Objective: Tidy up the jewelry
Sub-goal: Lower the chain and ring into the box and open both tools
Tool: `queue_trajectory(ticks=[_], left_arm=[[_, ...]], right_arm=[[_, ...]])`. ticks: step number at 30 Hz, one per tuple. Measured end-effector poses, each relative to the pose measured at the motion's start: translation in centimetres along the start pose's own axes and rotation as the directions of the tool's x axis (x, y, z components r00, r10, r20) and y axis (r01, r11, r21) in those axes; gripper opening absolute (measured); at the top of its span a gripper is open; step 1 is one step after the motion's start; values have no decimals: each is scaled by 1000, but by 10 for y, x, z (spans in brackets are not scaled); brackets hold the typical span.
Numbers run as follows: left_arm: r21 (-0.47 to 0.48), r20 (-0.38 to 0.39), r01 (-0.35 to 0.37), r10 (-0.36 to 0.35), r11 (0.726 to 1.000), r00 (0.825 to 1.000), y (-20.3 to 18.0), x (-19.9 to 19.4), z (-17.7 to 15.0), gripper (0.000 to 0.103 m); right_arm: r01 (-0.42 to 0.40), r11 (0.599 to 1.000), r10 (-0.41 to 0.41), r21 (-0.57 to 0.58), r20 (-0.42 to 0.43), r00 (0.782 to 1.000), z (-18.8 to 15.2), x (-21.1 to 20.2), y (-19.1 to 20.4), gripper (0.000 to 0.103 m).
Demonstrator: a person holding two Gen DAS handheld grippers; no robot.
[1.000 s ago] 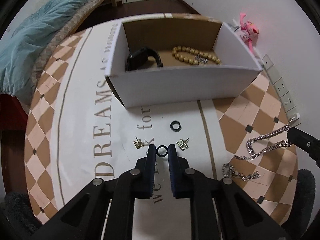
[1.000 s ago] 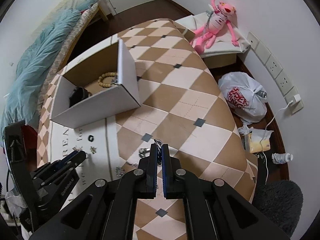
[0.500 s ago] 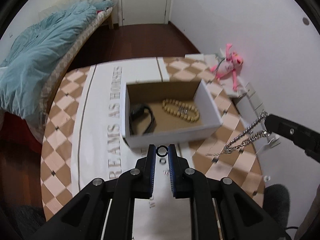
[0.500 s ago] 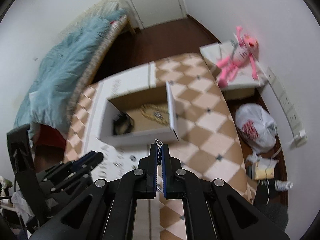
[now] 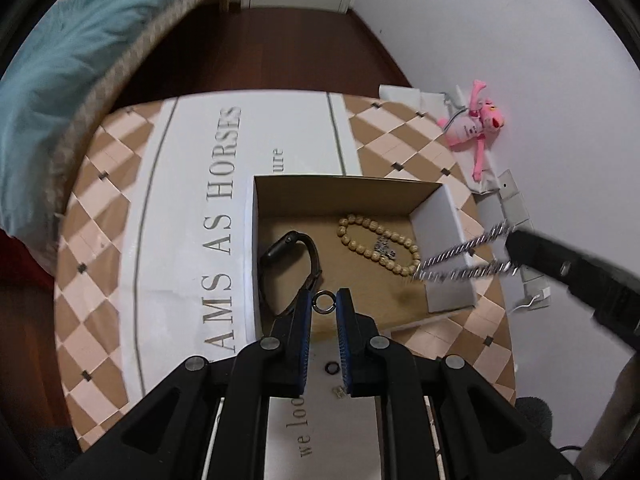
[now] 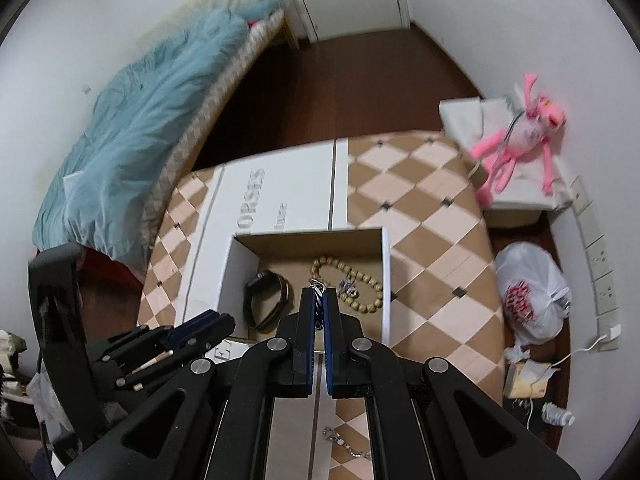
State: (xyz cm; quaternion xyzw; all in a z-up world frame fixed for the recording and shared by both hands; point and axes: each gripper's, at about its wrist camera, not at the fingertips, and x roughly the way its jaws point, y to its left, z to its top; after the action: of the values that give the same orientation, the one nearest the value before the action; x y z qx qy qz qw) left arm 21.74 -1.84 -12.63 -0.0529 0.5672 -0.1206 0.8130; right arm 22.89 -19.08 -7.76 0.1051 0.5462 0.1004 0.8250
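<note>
In the left wrist view, the left gripper (image 5: 324, 306) is pinching a small dark ring (image 5: 323, 303) between its blue pads, jaws narrowed onto it, and is holding it above the near part of the open cardboard box (image 5: 444, 280). A black watch (image 5: 294, 252) and a beaded bracelet (image 5: 378, 244) are lying on the box floor. To do this drop well, the person should be bringing the ring over bare cardboard between the watch and the beads before parting the jaws, low enough that it does not bounce out. The right gripper (image 5: 514, 258) is entering from the right with a silver chain (image 5: 464, 258) dangling across the box's right wall. A second ring (image 5: 333, 369) and an earring (image 5: 340, 391) are waiting on the patterned table (image 5: 120, 320).

In the right wrist view, the right gripper (image 6: 319, 298) is clamping the chain (image 6: 317, 287) tightly, jaws nearly together, positioned over the box (image 6: 386, 280) interior. The hanging length should be clearing the wall fully before release, well apart from the left gripper (image 6: 208, 326). Another chain (image 6: 344, 444) is lying on the table below.
</note>
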Motion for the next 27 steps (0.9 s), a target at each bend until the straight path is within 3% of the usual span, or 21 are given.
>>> queue_trajectory(ticks=[12,14,16,17,18,20,22,24,27], left_arm=[[-37,-58,4,-6,999,998,0,14,42,13],[-31,-46,-15,13,999,999,0,11,48,26],[-25,-21,-41,40,999,999,0,5,52,62],[-24,-9,-56,56,998,998,0,2,53,71],[-24,4,-75,75,997,997,1,-1,54,76],[-19,25,-98,99,995,995,4,-6,55,76],[-14,34,-141,141,990,989,7,-9,52,92],[-10,56,-182,182,983,982,9,-11,48,100],[1,89,-242,240,970,967,12,-12,37,100]], right_arm=[[-7,1000,11,26,-192,981,7,67,-16,6],[3,1000,1,18,-199,980,7,68,-17,6],[21,1000,-18,8,-204,979,7,67,-18,18],[28,1000,-26,5,-202,979,7,65,-19,34],[36,999,-35,1,-197,980,7,64,-19,50],[65,998,-67,-14,-182,981,8,59,-20,57],[110,993,-114,-35,-165,980,8,55,-20,61],[156,987,-162,-49,-146,976,7,54,-19,89],[223,972,-232,-78,-132,964,3,56,-18,96]])
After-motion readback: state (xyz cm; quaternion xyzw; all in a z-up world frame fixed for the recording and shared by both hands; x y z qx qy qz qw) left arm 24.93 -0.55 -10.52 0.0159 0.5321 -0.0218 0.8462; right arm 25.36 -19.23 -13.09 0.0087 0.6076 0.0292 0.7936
